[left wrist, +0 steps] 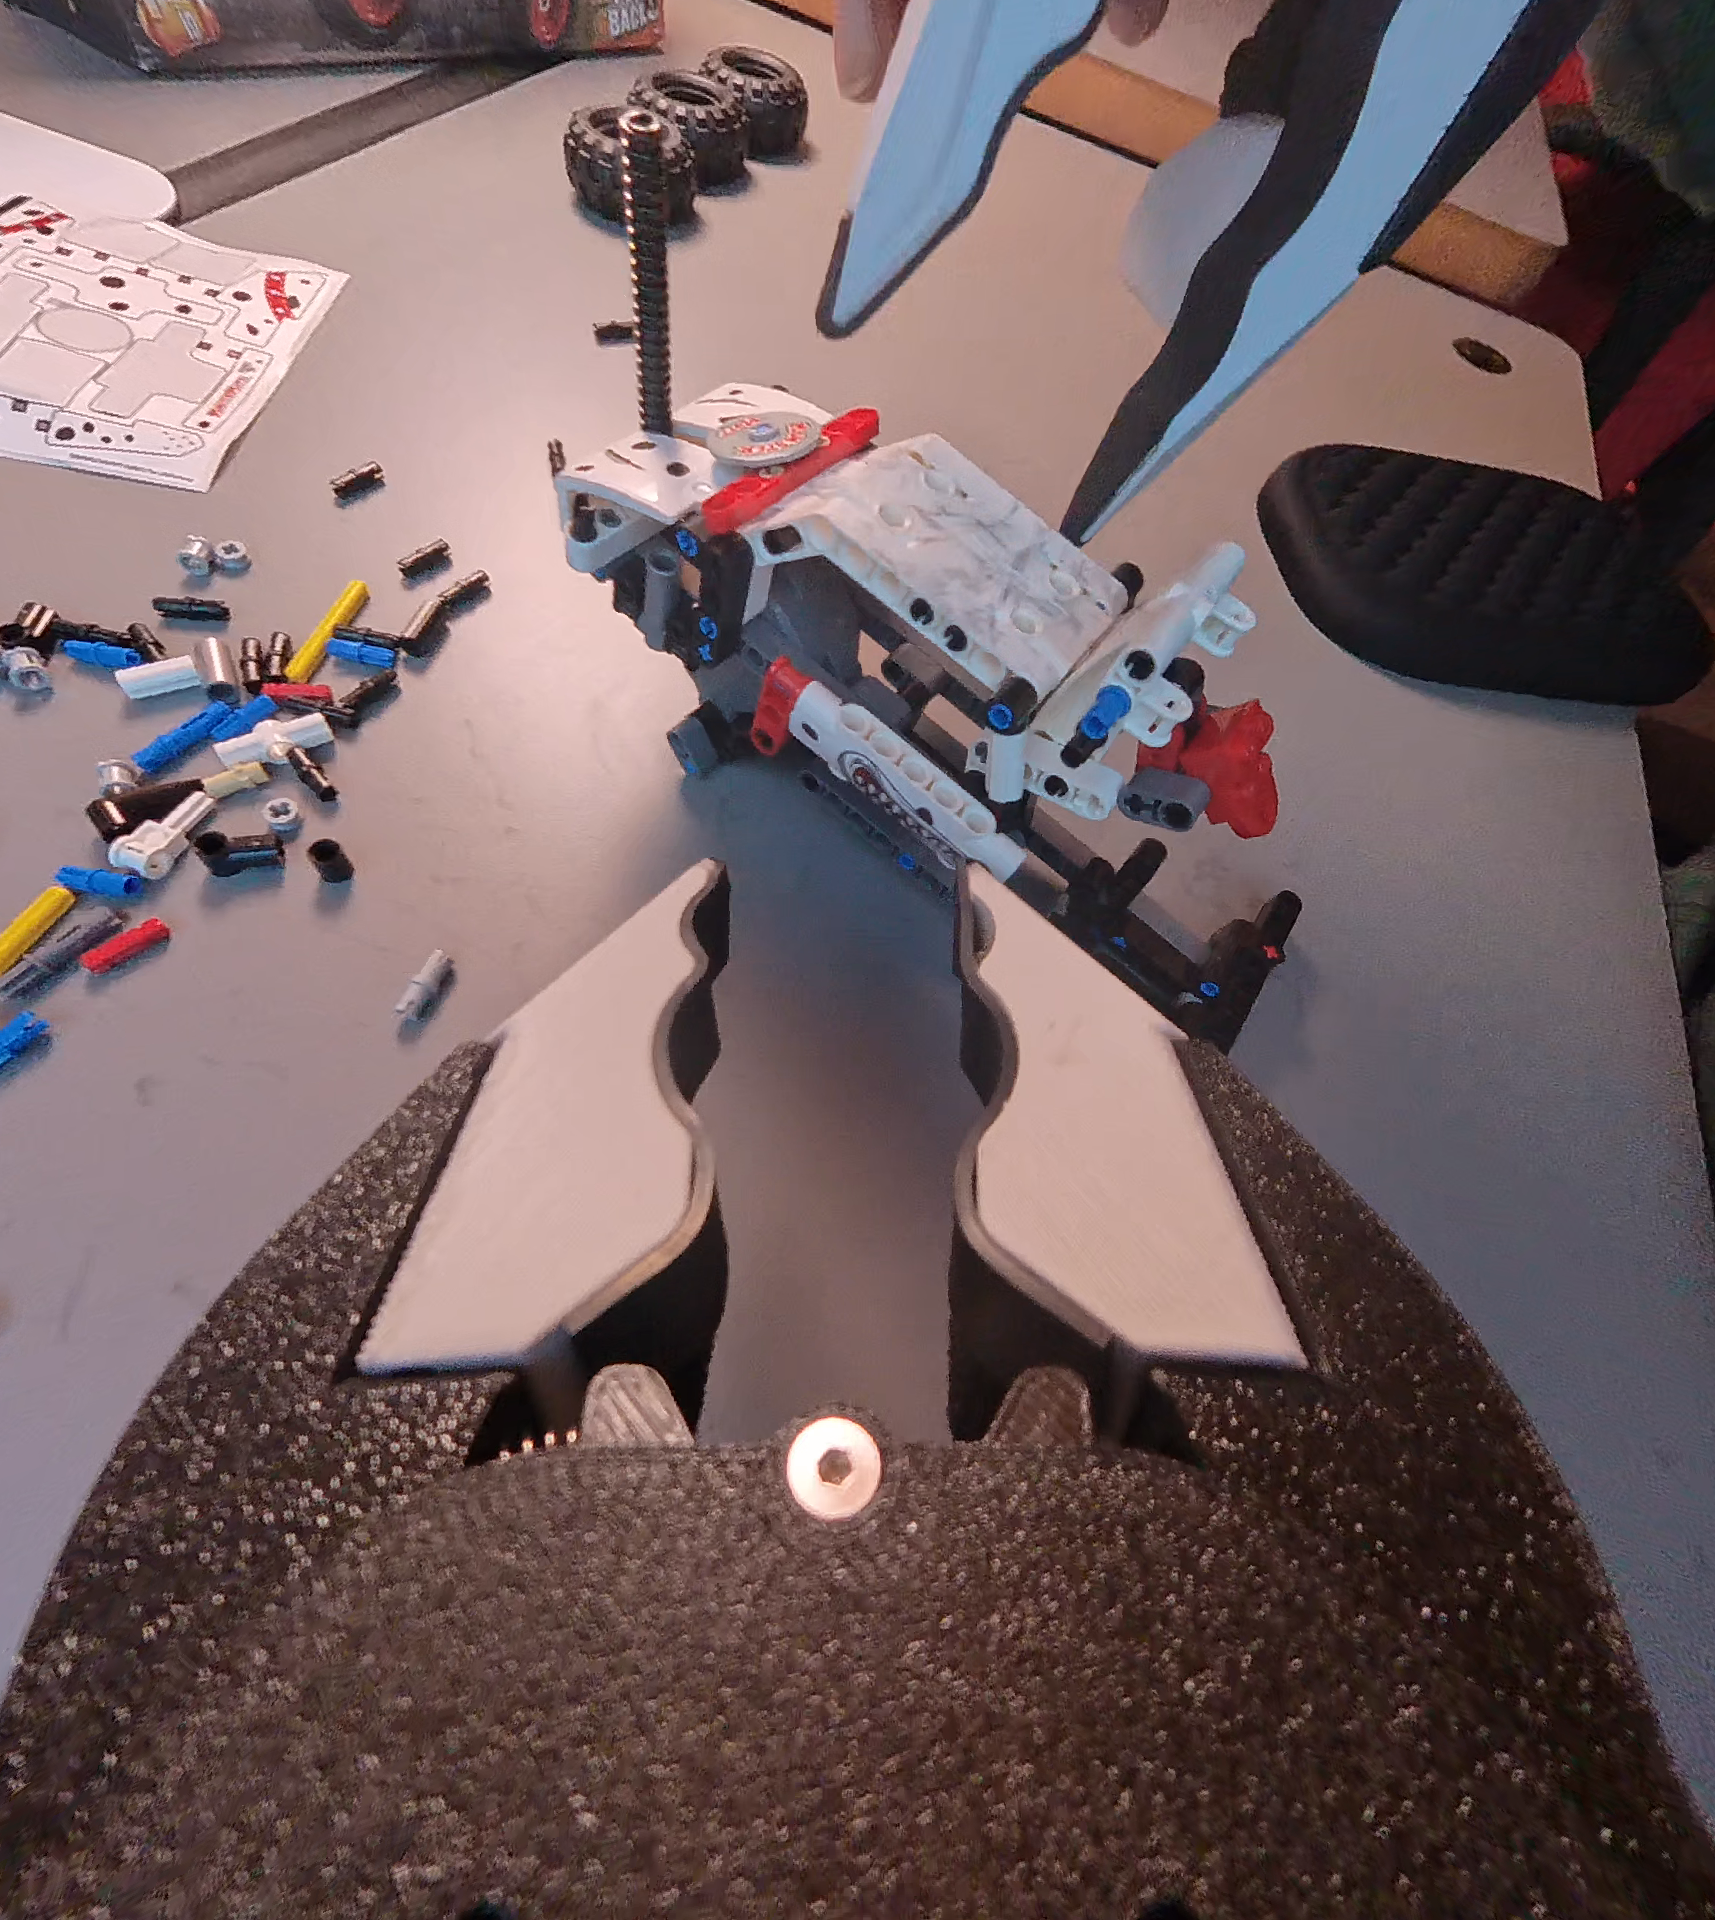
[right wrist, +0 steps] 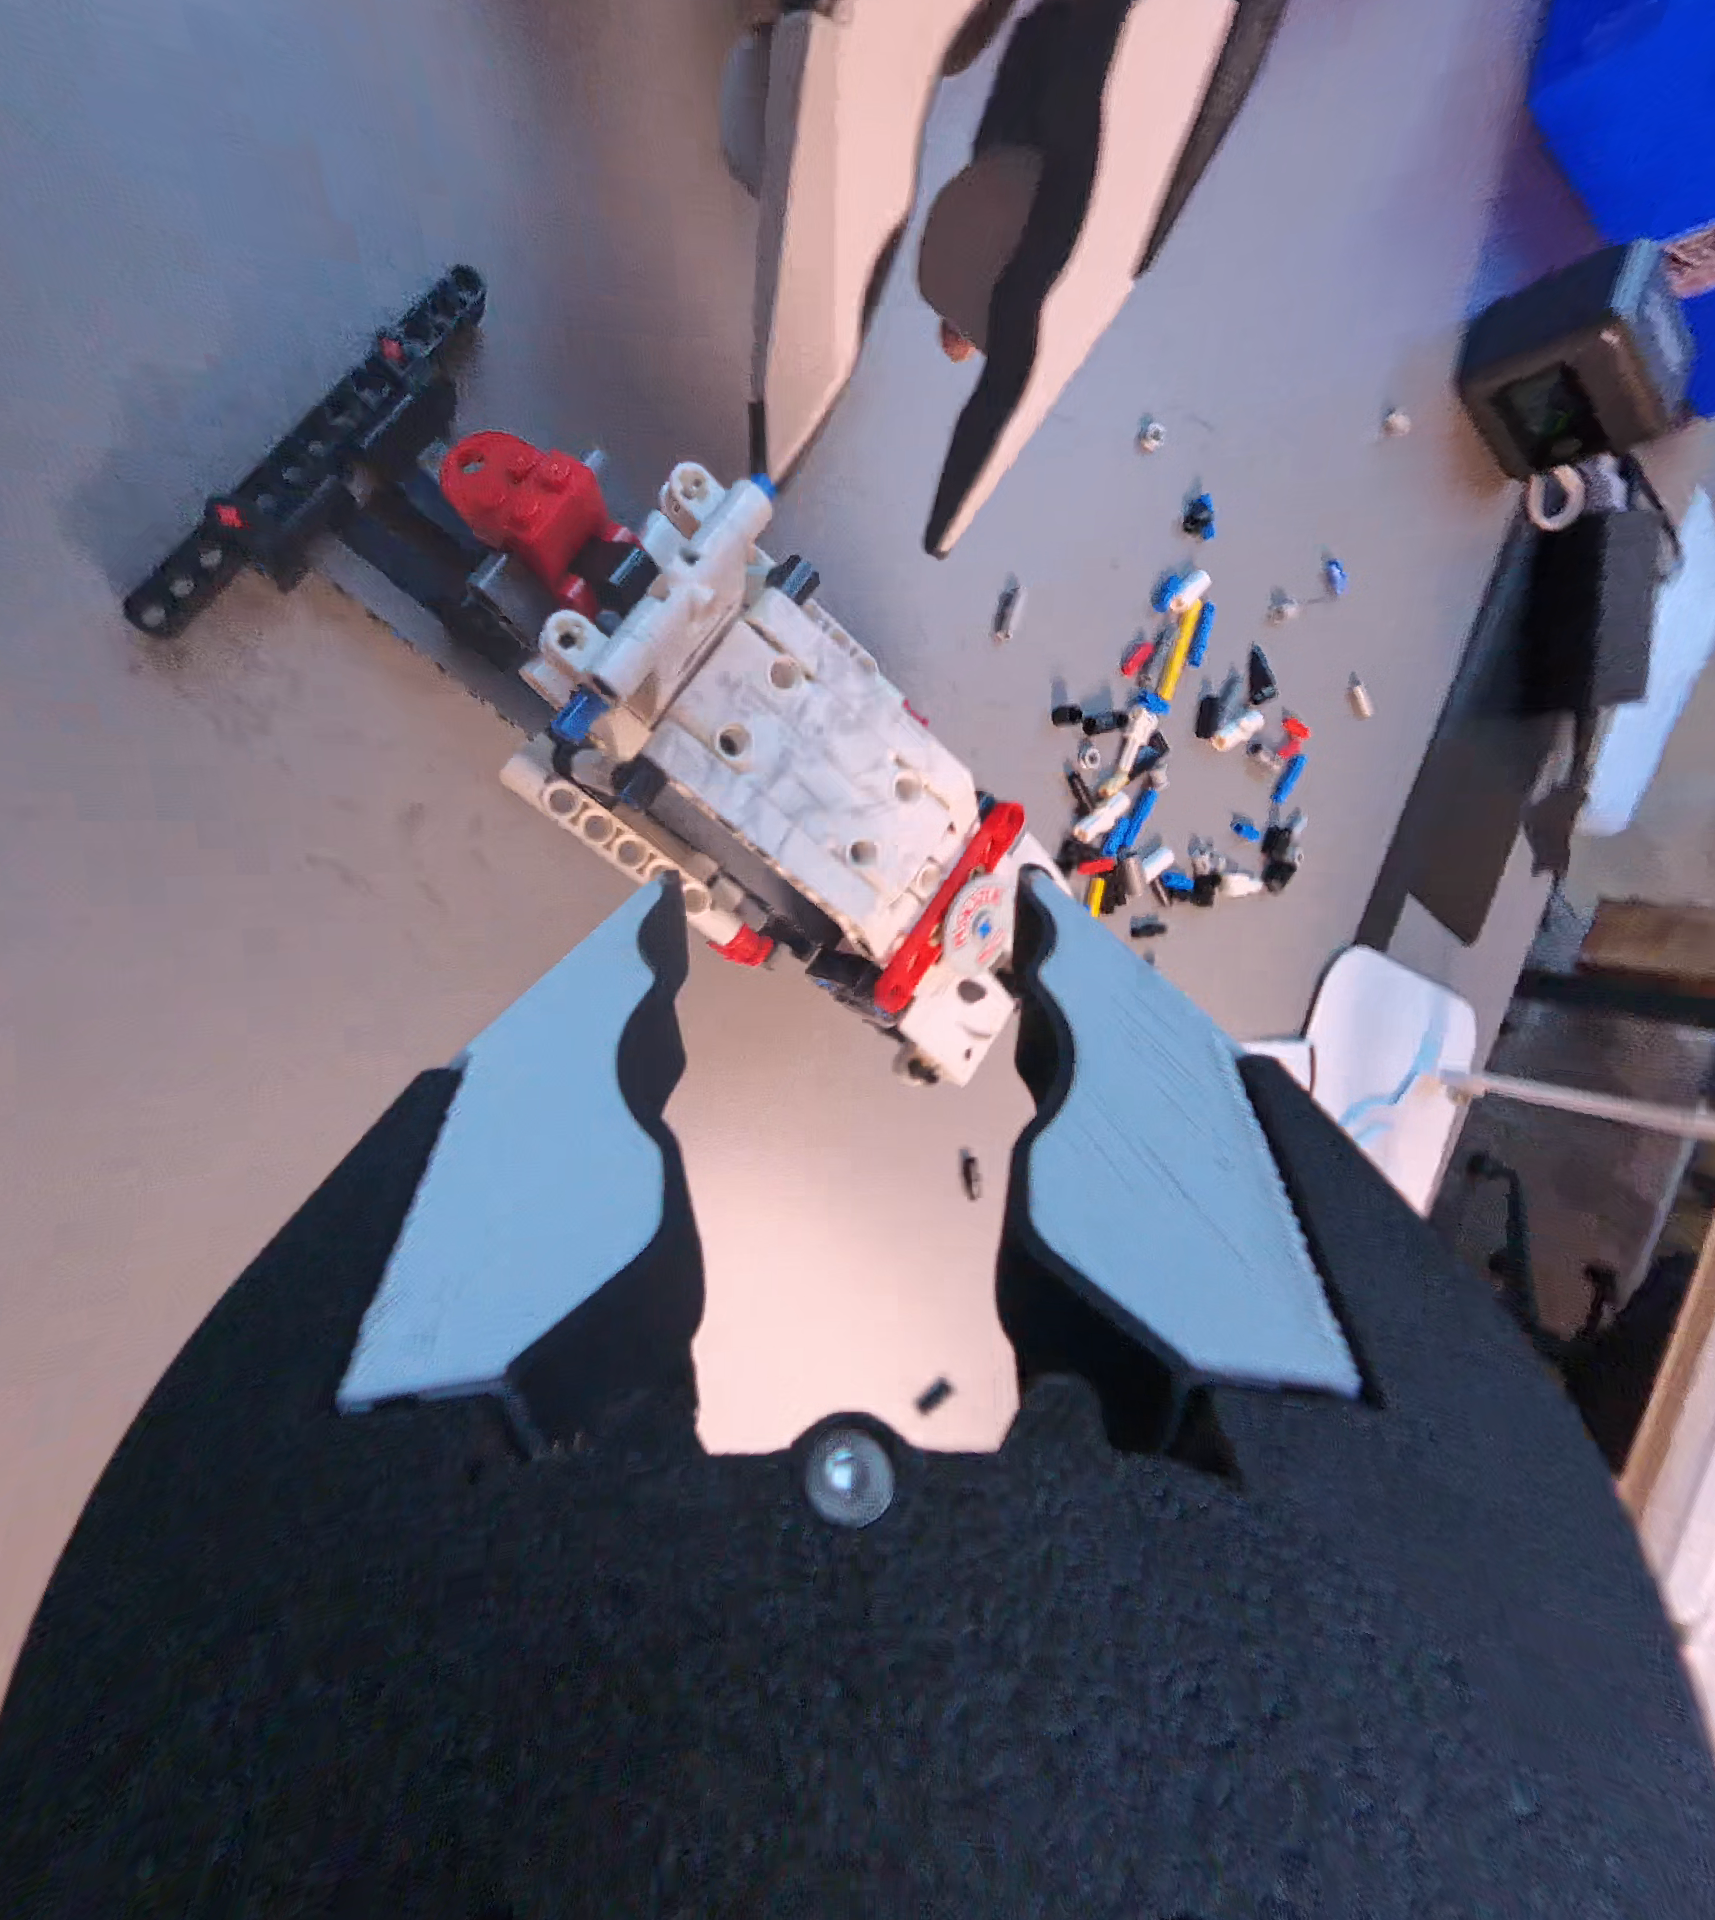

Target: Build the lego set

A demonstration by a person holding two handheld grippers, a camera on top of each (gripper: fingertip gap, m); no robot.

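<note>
Now mid-build: half-built truck (left wrist: 894,665) sits centre frame on table (left wrist: 479,1143). Left tongs (left wrist: 837,904) wide, empty, at its near edge. Right tongs (right wrist: 848,899) wide, empty, over its top. Loose pieces (left wrist: 157,748) at left, tyres (left wrist: 687,125) at top; next I judge: pick one, steady truck.

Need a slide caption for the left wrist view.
Both open grippers, left and right, flank the half-built lego truck; loose pins lie nearby.

Grey table (left wrist: 1455,1039) — wooden edge strip (left wrist: 1196,114), black padded chair arm (left wrist: 1476,571) beside it
</note>
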